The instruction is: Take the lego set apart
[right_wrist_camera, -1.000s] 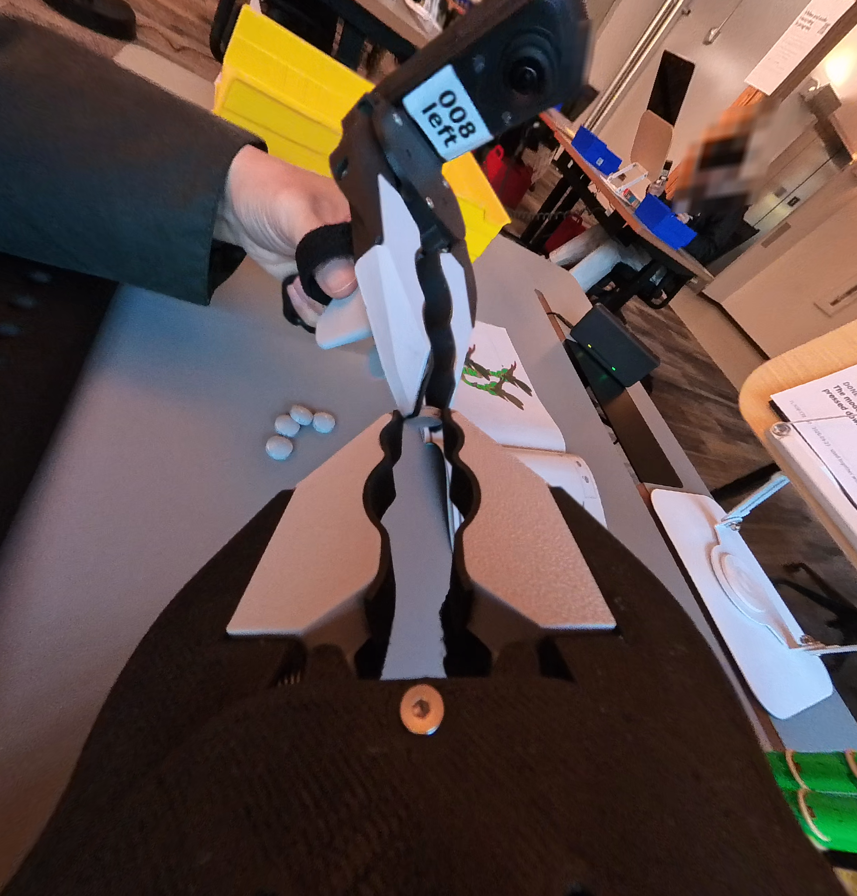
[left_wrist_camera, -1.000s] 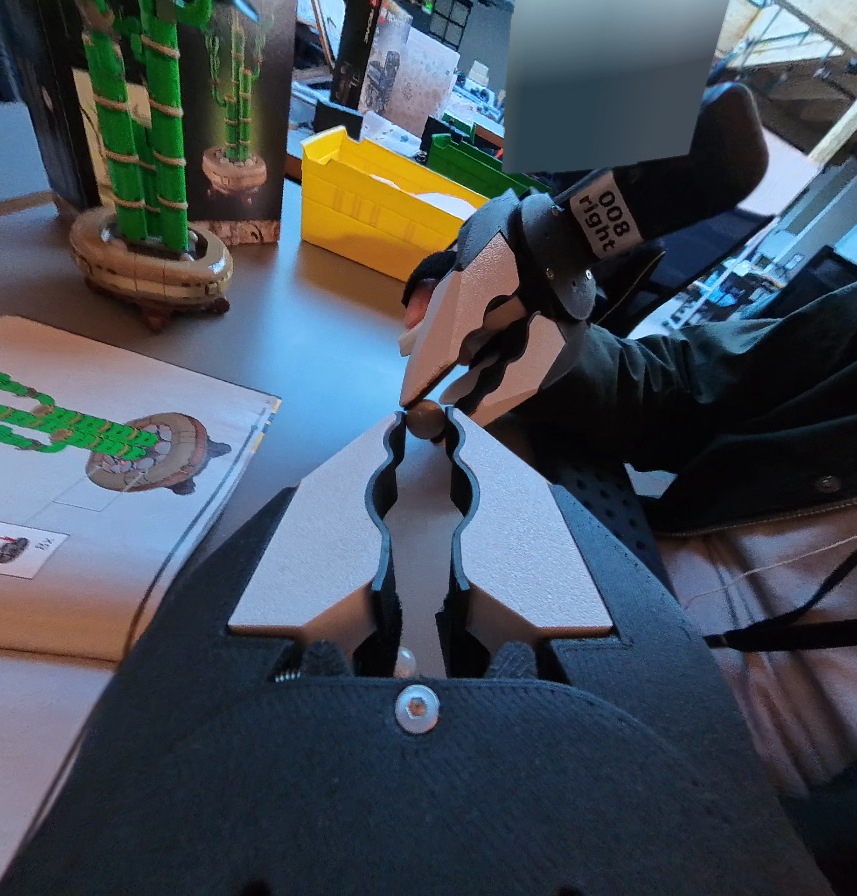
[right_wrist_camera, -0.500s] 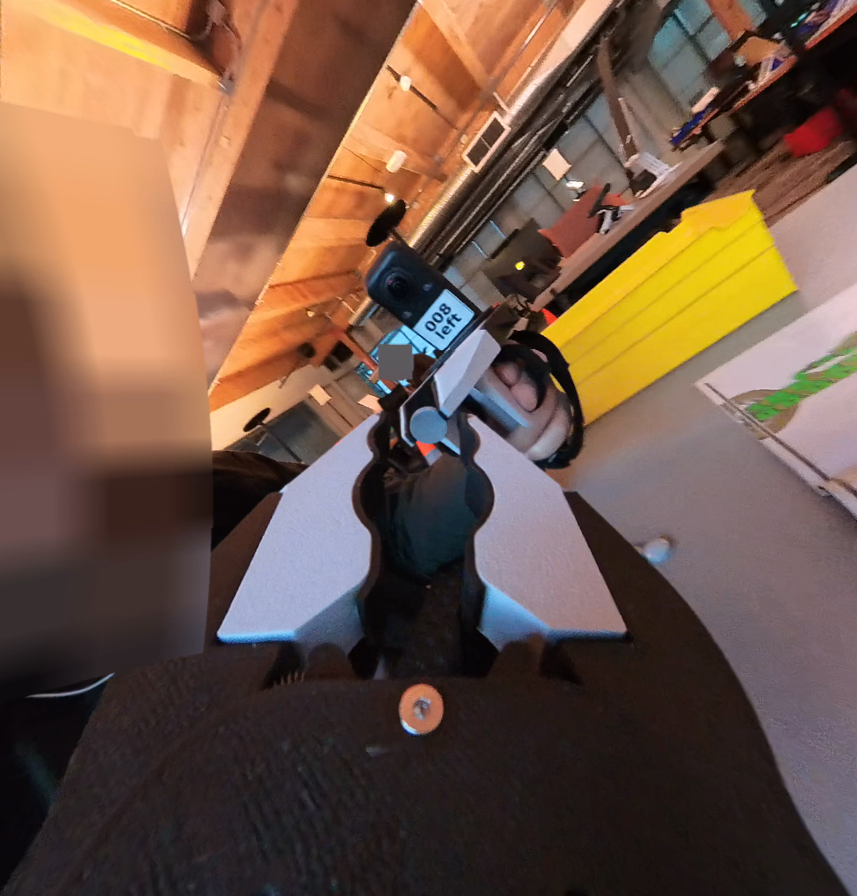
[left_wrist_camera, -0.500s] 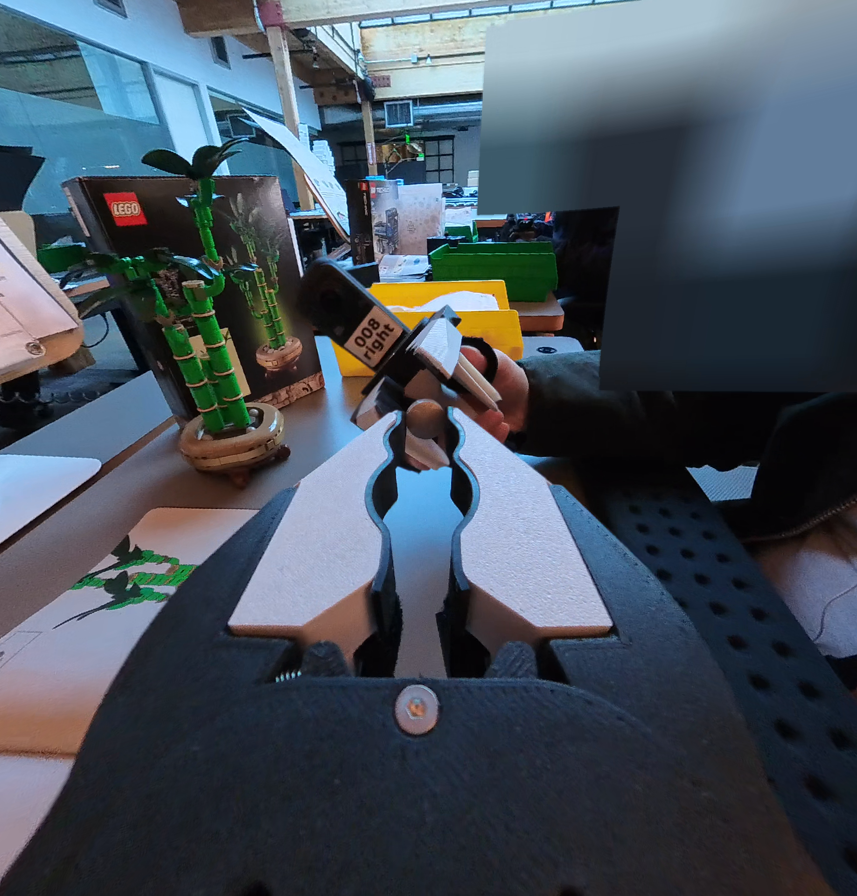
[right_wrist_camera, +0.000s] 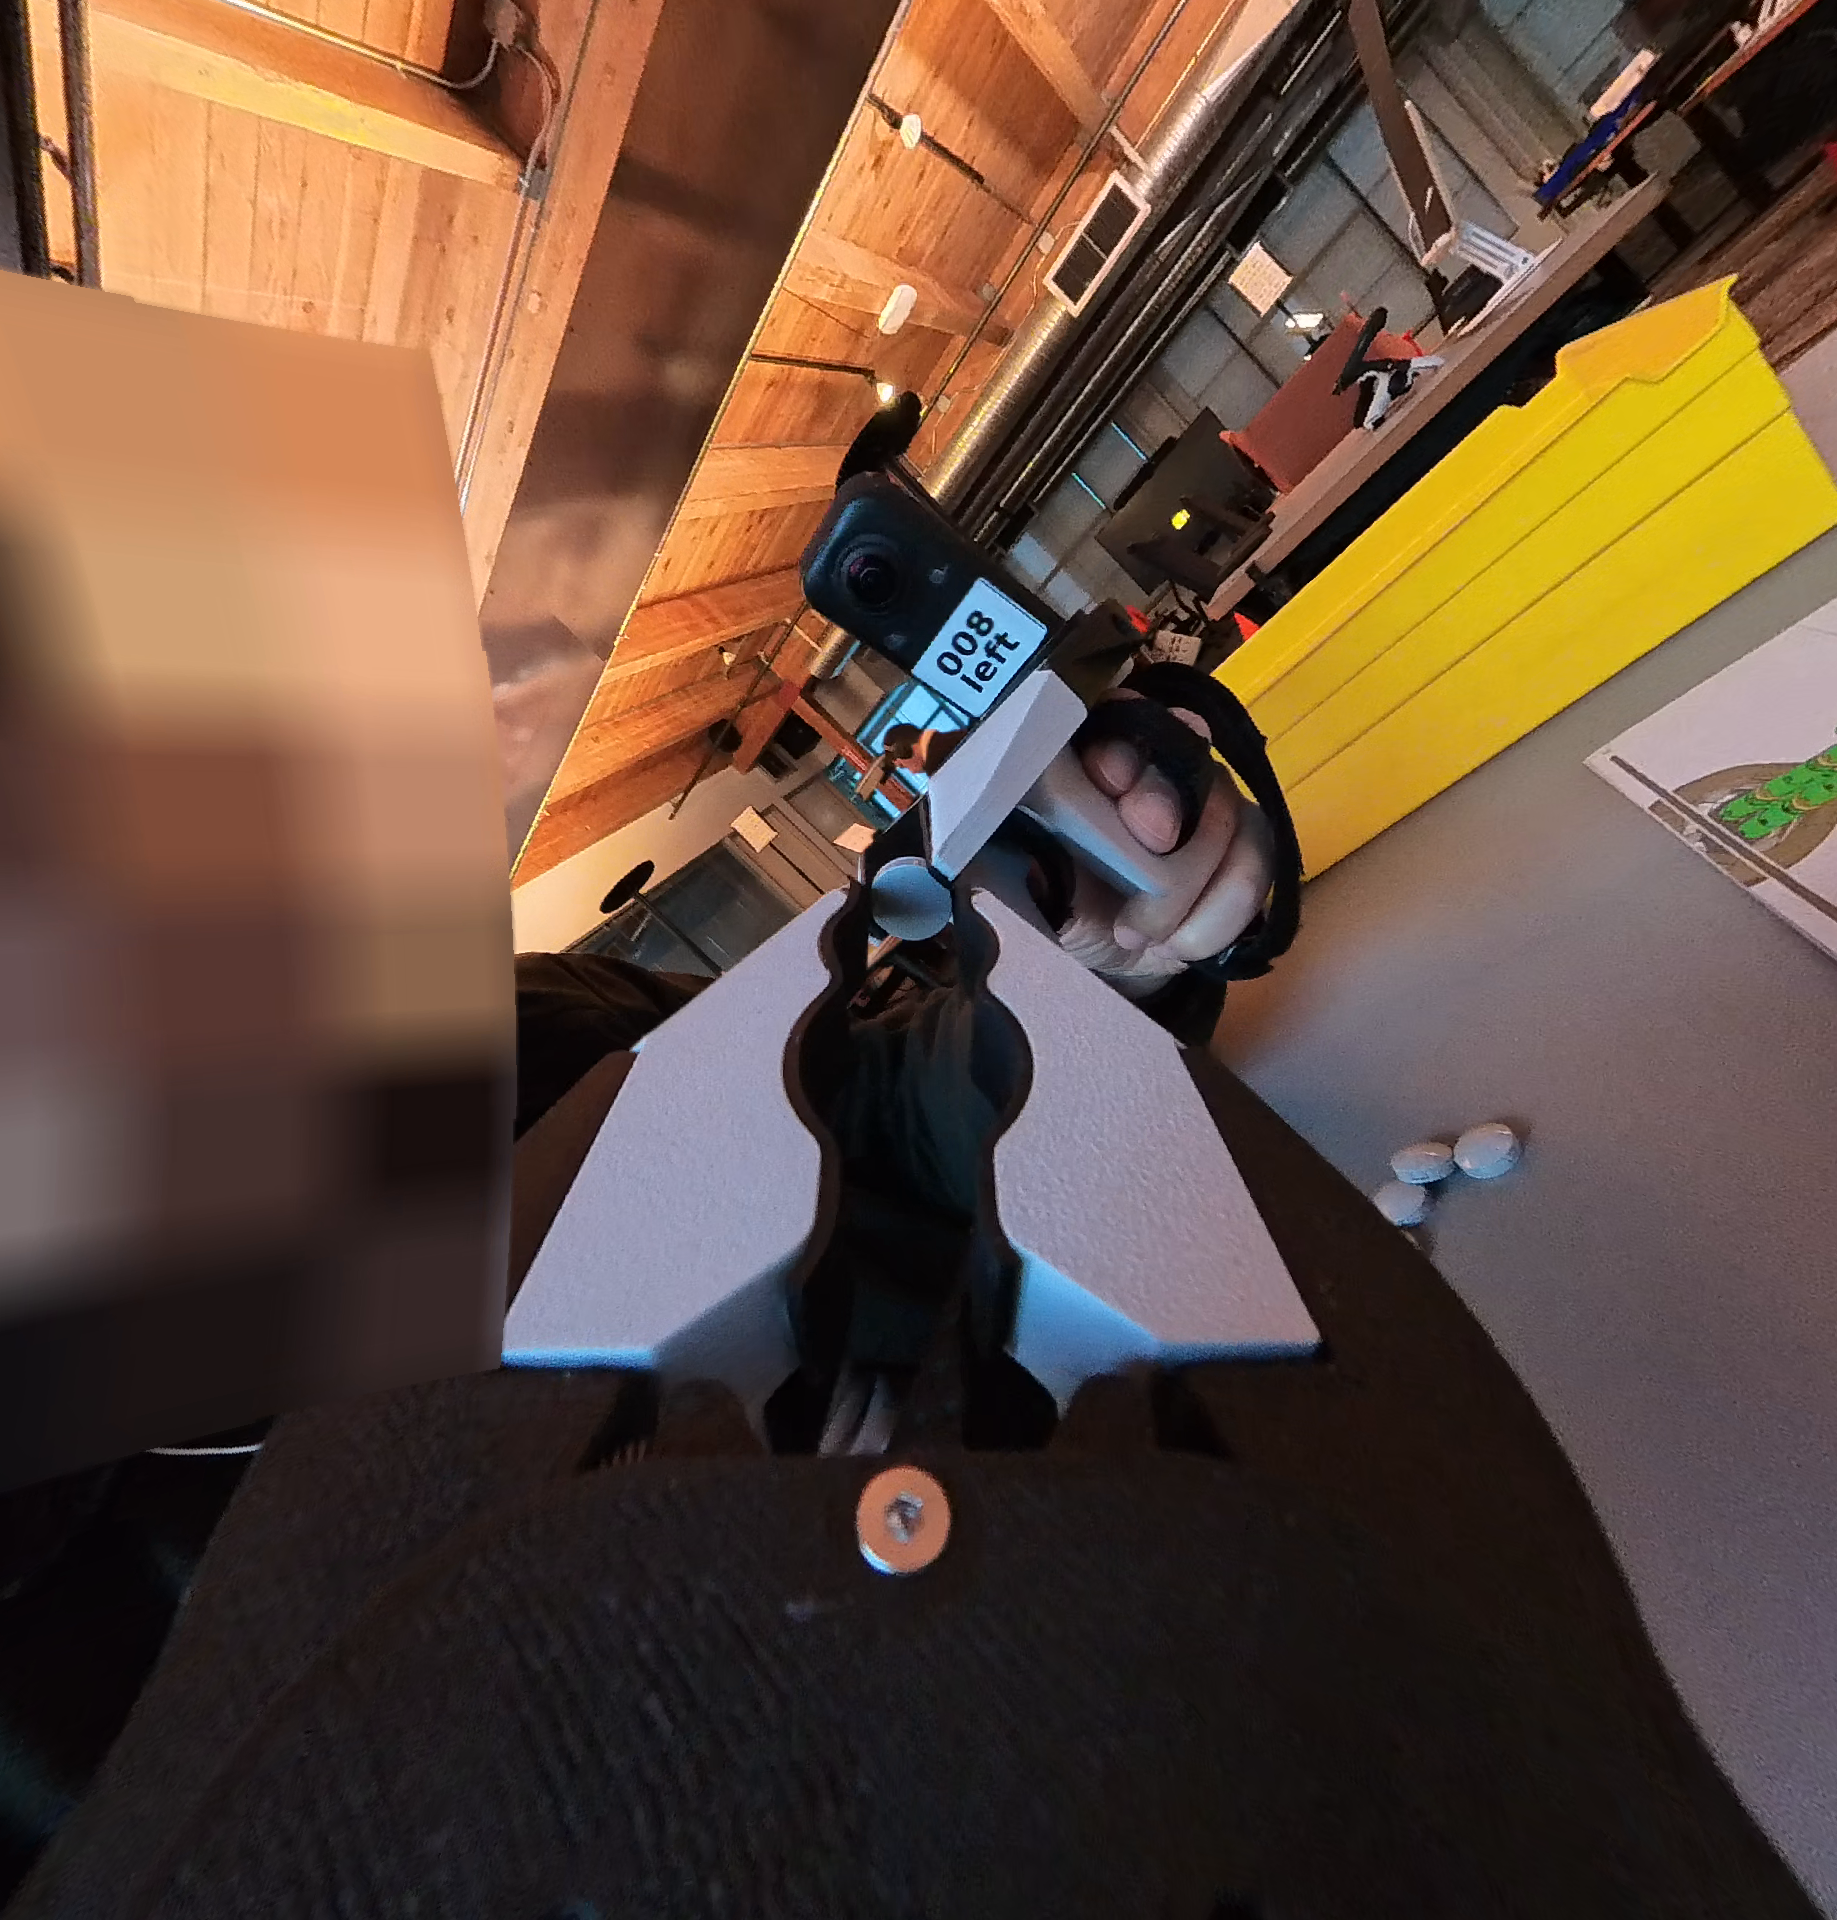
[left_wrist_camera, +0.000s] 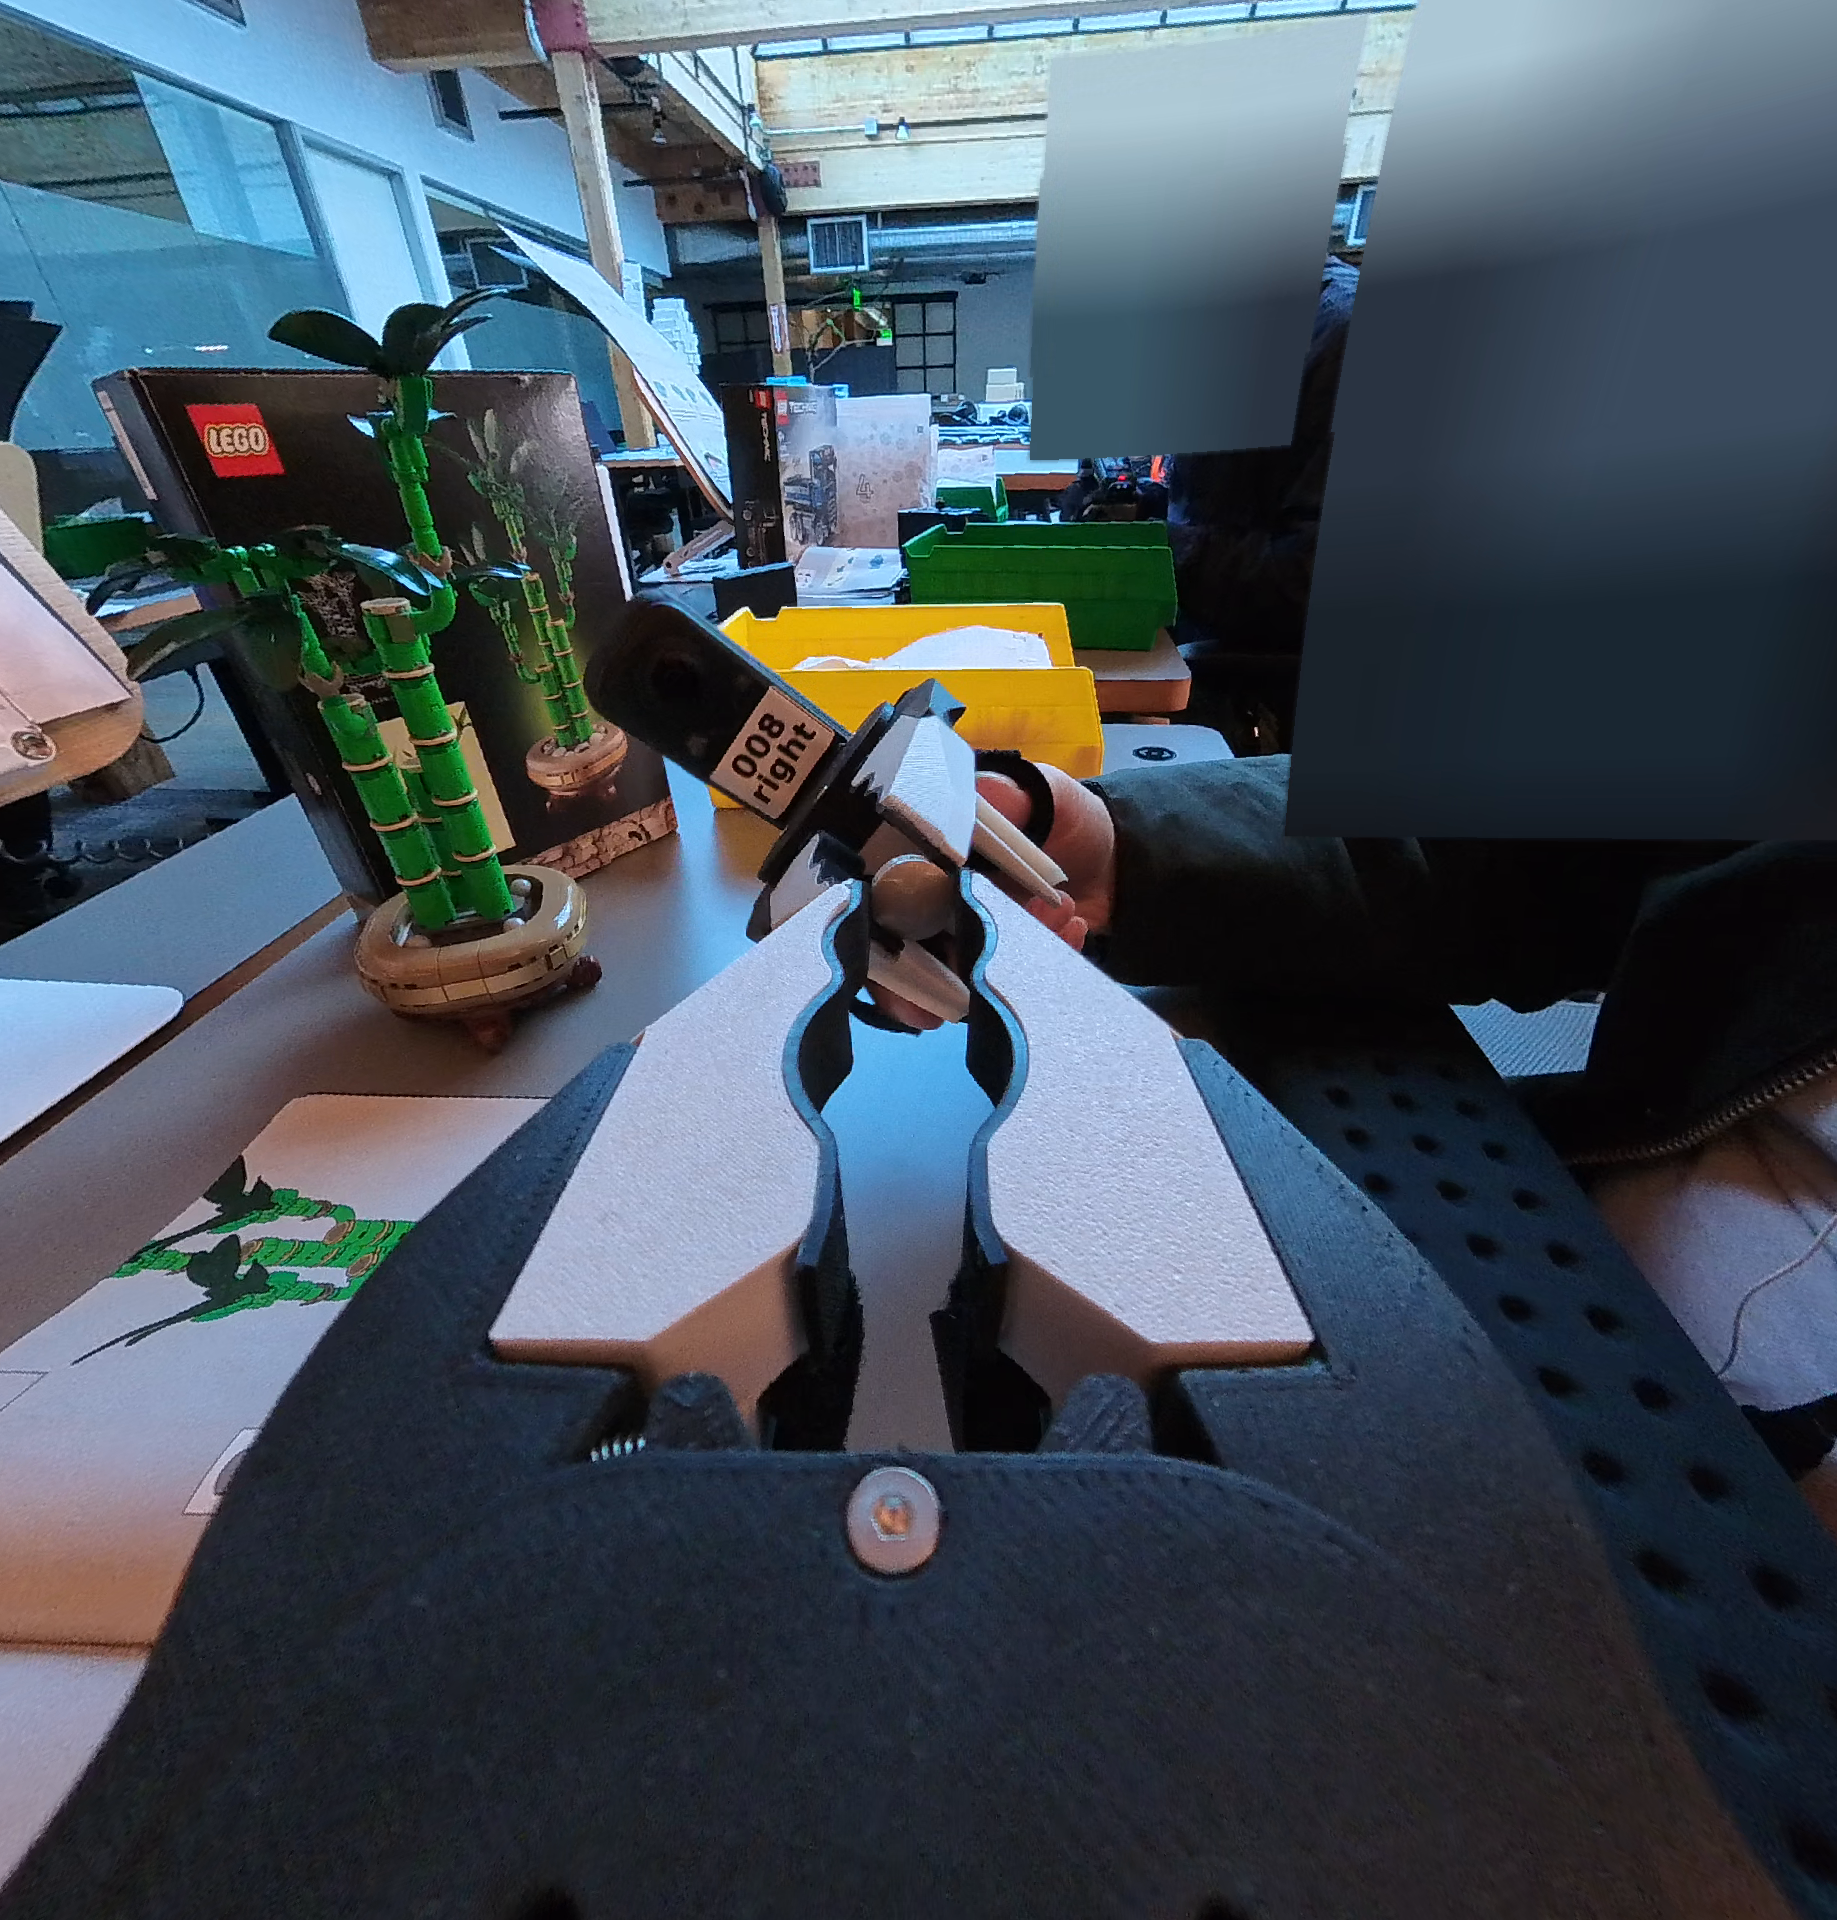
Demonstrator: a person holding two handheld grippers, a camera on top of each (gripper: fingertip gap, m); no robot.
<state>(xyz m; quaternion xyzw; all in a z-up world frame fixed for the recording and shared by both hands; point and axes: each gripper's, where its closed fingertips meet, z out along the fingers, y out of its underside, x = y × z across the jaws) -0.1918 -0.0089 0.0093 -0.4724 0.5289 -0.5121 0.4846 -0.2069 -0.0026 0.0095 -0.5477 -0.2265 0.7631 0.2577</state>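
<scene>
A small round grey-tan lego piece sits between the tips of my left gripper, which is shut on it above the table. In the right wrist view my right gripper is shut on a small round grey piece at its tips. The two grippers meet tip to tip; whether they hold one piece or two joined ones I cannot tell. The right gripper shows just beyond the piece in the left view. The green lego bamboo stands in its tan pot on the table to the left.
The lego box stands behind the plant. A yellow bin is at the back, also in the right view. An instruction booklet lies at the front left. Loose grey pebble pieces lie on the table. Less than 4 cm separates the two grippers' tips. My left gripper's tips are some 25 centimetres from the green lego bamboo.
A second ago both grippers pointed down at the table, tips together. They have lifted and tilted up to about level, still tip to tip. Little has moved in the last half second.
</scene>
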